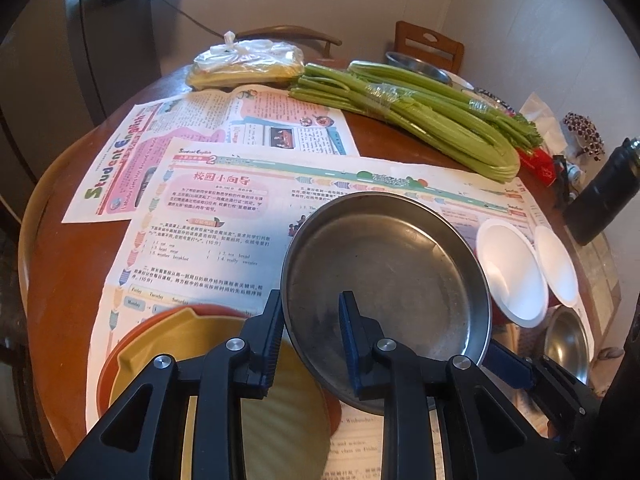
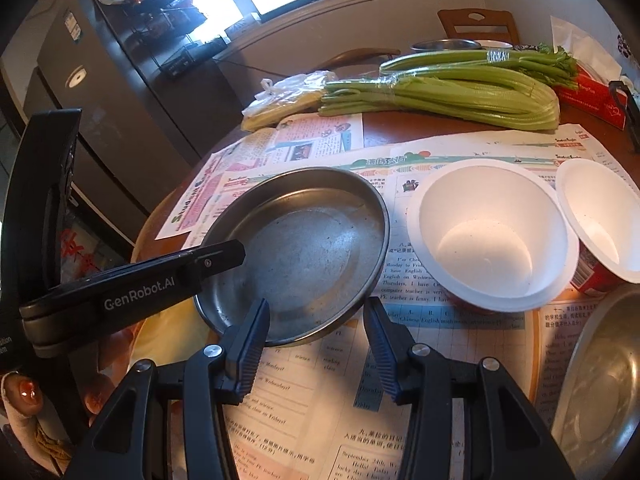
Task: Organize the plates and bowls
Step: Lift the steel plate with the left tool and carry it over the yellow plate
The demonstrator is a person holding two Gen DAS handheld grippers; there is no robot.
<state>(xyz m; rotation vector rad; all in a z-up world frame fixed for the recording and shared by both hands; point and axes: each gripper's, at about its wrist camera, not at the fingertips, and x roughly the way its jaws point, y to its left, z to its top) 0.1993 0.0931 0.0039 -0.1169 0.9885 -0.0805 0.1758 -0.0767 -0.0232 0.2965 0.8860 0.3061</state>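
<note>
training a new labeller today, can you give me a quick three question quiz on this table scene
1. True or false: the left gripper fingers are clamped on the rim of the metal plate.
2. Multiple choice: what lies between the right gripper fingers? A) the plate's near rim B) a white foam bowl C) the celery
3. Fill in: the celery lies on the far side of the table, beside a tied plastic ____.

Key
1. True: one finger sits inside the plate, one outside, pinching its rim.
2. A: the rim sits in the gap; whether the fingers press it is unclear.
3. bag
</note>
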